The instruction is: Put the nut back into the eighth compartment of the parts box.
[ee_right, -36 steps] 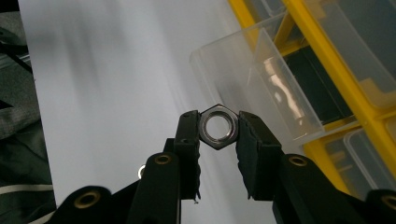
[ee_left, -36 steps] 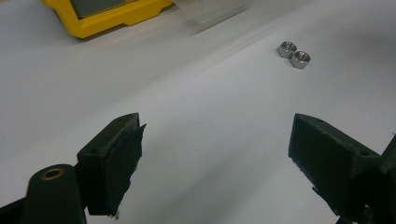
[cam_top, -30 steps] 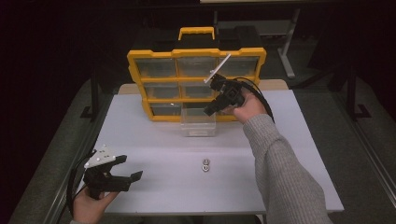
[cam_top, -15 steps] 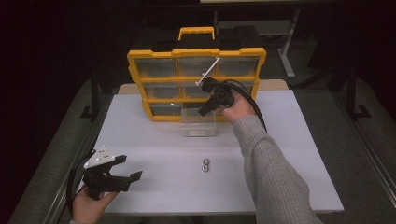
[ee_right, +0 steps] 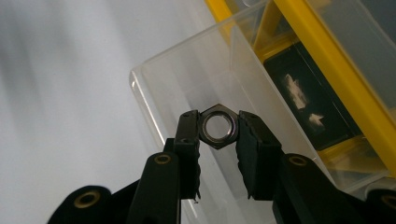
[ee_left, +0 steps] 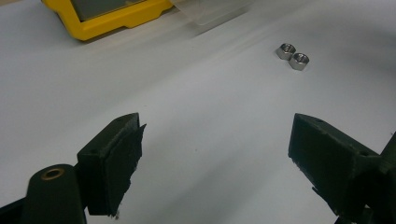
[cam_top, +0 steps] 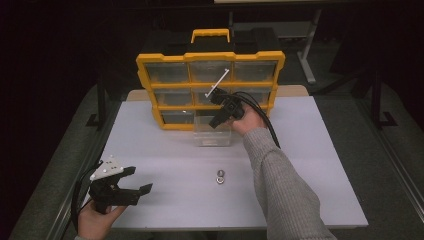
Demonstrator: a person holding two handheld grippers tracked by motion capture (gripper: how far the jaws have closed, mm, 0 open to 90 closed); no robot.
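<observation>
**Ana:** Since a second ago, the right gripper (cam_top: 218,119) has come down and toward the person, from in front of the yellow organizer's (cam_top: 210,56) upper drawers to just above the clear bin (cam_top: 212,136) pulled out at its foot. The left gripper (cam_top: 131,184) has stayed where it was, near the table's (cam_top: 320,165) front left corner.

**Ben:** What is the right one carrying?

**Ana:** A steel hex nut (ee_right: 218,126), pinched flat-to-flat between the two black pads, its hole facing the right gripper view's camera. The jaws are closed on it.

**Ben:** And what lies beyond those tips?

**Ana:** Directly behind the nut is the bin's open mouth, its near rim running just below and left of the jaws. Past the bin, up and to the right of the tips, stands the organizer's yellow frame with a dark empty slot (ee_right: 308,100) in it. Nothing sits between the nut and the bin.

**Ben:** The left gripper?

**Ana:** Jaws spread wide, nothing between them, held just over the white tabletop. Ahead of it and toward its right jaw, well apart, two more hex nuts (ee_left: 292,55) lie touching each other on the table. Farther ahead, off its left jaw, is the organizer's lower corner, with the bin's edge beside it.

**Ben:** Anything in the way there?

**Ana:** Bare table between the jaws and those two nuts.
</observation>
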